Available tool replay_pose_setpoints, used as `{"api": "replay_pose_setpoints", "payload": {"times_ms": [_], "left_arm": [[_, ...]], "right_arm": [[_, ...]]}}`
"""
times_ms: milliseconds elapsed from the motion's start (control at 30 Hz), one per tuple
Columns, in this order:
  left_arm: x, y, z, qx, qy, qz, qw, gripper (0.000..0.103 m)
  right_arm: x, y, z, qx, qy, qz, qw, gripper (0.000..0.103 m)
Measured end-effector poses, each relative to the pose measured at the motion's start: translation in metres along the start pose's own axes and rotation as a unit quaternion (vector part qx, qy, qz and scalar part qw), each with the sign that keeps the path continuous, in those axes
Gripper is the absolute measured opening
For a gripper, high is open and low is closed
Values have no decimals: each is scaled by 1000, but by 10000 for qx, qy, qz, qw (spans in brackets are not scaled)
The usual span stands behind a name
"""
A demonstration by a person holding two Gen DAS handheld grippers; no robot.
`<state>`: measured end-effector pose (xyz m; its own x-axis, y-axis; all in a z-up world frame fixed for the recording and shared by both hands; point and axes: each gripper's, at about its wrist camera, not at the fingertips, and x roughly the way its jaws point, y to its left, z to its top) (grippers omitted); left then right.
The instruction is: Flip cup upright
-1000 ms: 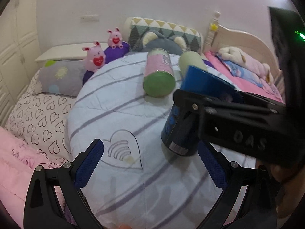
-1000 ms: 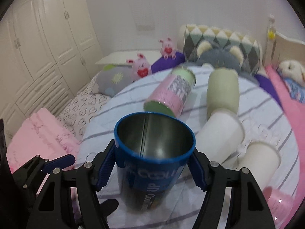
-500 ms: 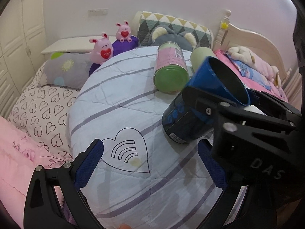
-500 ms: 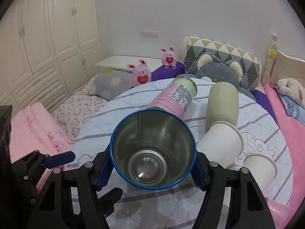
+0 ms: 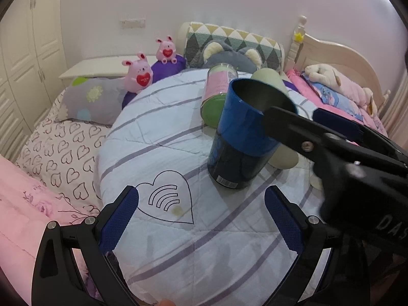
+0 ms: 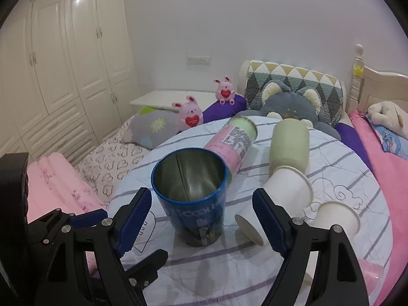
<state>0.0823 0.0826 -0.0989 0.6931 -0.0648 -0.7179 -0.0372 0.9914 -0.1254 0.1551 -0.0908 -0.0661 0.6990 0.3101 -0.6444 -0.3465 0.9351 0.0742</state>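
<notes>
The left tool [image 5: 201, 216] hung low at six o'clock over the round quilted counter [image 5: 216, 250], its blue pads spread wide with nothing between them. Just ahead of it lay the heart outline printed on the cover [image 5: 167, 197].

The right tool [image 6: 201, 216] stood released as well, its fingers parted on either side of the blue cup [image 6: 195, 196] with a clear gap on both sides. In the left wrist view that tool came in from three o'clock, one black finger [image 5: 288, 125] crossing in front of the cup's rim.

The blue cup [image 5: 244, 135] stood mouth up on the counter near its middle, its metal inside showing, leaning slightly to my eye, though the lens bends things.

At about two o'clock from the cup, several white paper cups [image 6: 288, 191] lay on their sides, one [image 6: 336, 219] farther right. Beyond the blue cup, at twelve o'clock, a pink-labelled canister [image 6: 233, 142] lay on its side, and beside it, toward one o'clock, a pale green tumbler [image 6: 289, 145] lay on its side too, its near end touching a paper cup.

Past the counter's far edge sat a grey plush [image 6: 293, 102] against a diamond-patterned cushion [image 6: 293, 79]. Toward eleven o'clock, two pink bunnies [image 6: 190, 113] with red hearts perched by a grey flowered pillow [image 6: 153, 127], and white wardrobes [image 6: 63, 51] lined the wall at ten o'clock.
</notes>
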Motion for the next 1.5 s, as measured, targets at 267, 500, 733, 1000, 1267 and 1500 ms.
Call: {"api": "replay_pose_setpoints", "payload": {"times_ms": [267, 500, 733, 1000, 1267, 1500], "left_arm": [[-30, -25, -1, 180, -378, 157, 9990, 100], [-58, -53, -5, 382, -734, 293, 9961, 101], [-83, -91, -10, 678, -1036, 400, 9915, 101], [-102, -120, -13, 880, -1266, 526, 9866, 101], [-116, -129, -13, 868, -1399, 539, 9849, 101], [-128, -139, -11, 939, -1543, 493, 9823, 103]], "right_arm": [[-48, -21, -10, 355, -396, -77, 9986, 83], [-93, -43, -28, 659, -766, -275, 9945, 83], [-131, -64, -46, 801, -1078, -668, 9887, 83], [-161, -88, -63, 1109, -1378, -859, 9805, 83], [-179, -101, -73, 1235, -1612, -949, 9746, 83], [-188, -102, -73, 1160, -1685, -1070, 9730, 83]]}}
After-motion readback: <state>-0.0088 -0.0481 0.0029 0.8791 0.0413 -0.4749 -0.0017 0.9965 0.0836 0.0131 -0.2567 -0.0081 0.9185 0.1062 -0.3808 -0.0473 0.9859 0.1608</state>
